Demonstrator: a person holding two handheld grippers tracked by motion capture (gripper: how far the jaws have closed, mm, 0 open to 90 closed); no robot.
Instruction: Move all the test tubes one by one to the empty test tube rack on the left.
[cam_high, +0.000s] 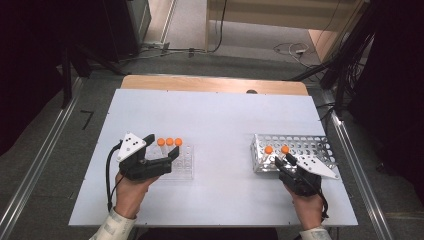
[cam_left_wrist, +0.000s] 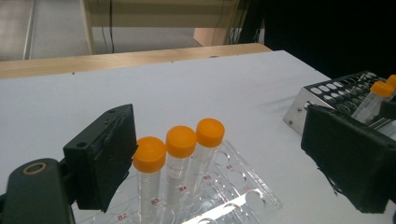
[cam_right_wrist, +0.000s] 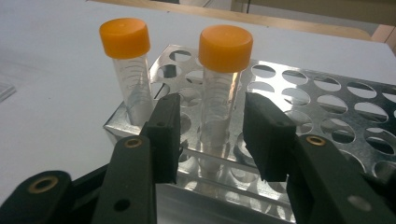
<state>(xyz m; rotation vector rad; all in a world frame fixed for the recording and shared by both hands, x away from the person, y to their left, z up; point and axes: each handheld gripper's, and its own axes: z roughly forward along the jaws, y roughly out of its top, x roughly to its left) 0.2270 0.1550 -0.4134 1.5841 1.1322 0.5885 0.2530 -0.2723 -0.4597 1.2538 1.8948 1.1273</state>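
Right gripper: nearest item in the right gripper view. Its jaws stand at either side of a tube with an orange cap, narrowly apart, a small gap showing on each side, so the pads do not press on it. A second tube stands just to the left in that view, one hole over. Both sit upright in the near corner row of the metal rack. In the high view the right gripper lies at the rack's near edge, held from below by the right hand.

Left gripper: jaws wide, nothing between the pads. The left gripper view shows three tubes with orange caps in a row, upright in a clear rack with red hole labels; the nearest cap sits just beside the left jaw's pad, and whether they touch cannot be told. The same view takes in the metal rack far right, partly hidden by the right-hand jaw. In the high view the left gripper sits at the clear rack's left side, over its near left part, with the left hand below.

Surround: white table, wooden strip along its far edge, grey floor with cables beyond.
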